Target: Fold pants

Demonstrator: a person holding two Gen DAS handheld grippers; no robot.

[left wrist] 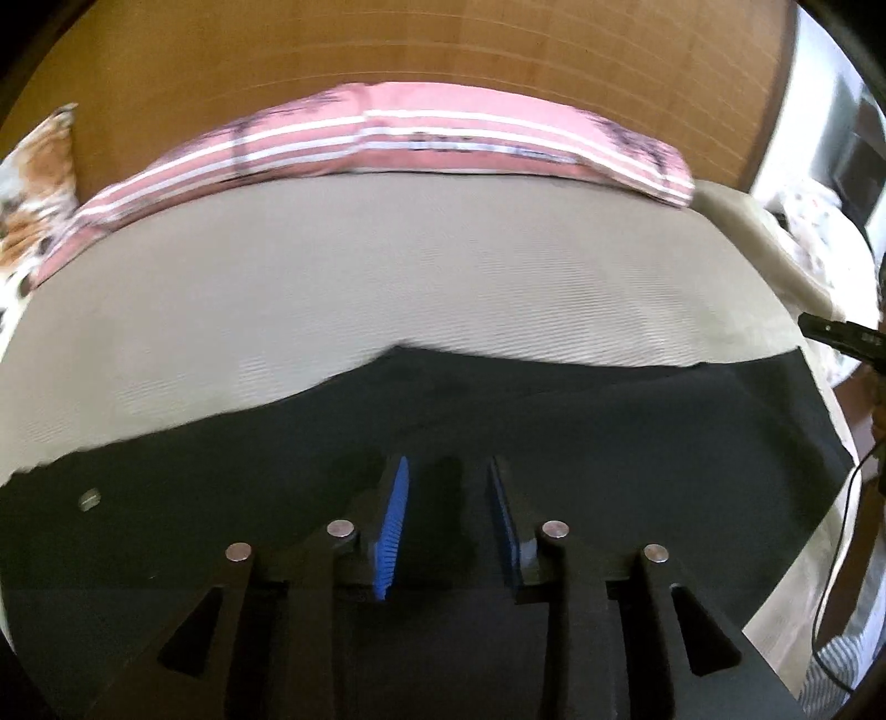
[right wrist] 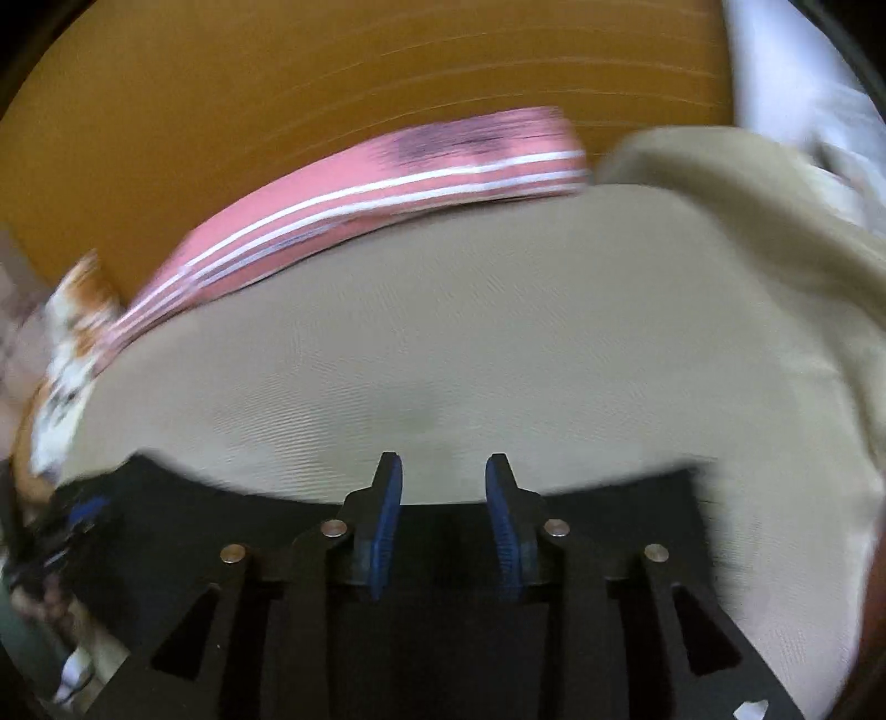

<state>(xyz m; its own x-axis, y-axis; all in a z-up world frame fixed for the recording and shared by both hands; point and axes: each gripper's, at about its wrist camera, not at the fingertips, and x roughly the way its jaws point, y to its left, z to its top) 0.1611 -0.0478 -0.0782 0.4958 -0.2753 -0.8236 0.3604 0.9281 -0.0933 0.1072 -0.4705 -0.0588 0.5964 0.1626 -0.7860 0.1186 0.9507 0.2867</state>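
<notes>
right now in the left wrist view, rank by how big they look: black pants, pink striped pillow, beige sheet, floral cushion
1. beige sheet and black pants: look alike, pants nearer the camera, so unranked
2. pink striped pillow
3. floral cushion, cut off at the edge

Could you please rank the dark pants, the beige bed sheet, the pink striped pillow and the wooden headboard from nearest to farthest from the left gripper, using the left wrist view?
1. Dark pants: directly under and around the left gripper.
2. Beige bed sheet: just beyond the pants' edge.
3. Pink striped pillow: across the sheet's far side.
4. Wooden headboard: behind the pillow.
</notes>
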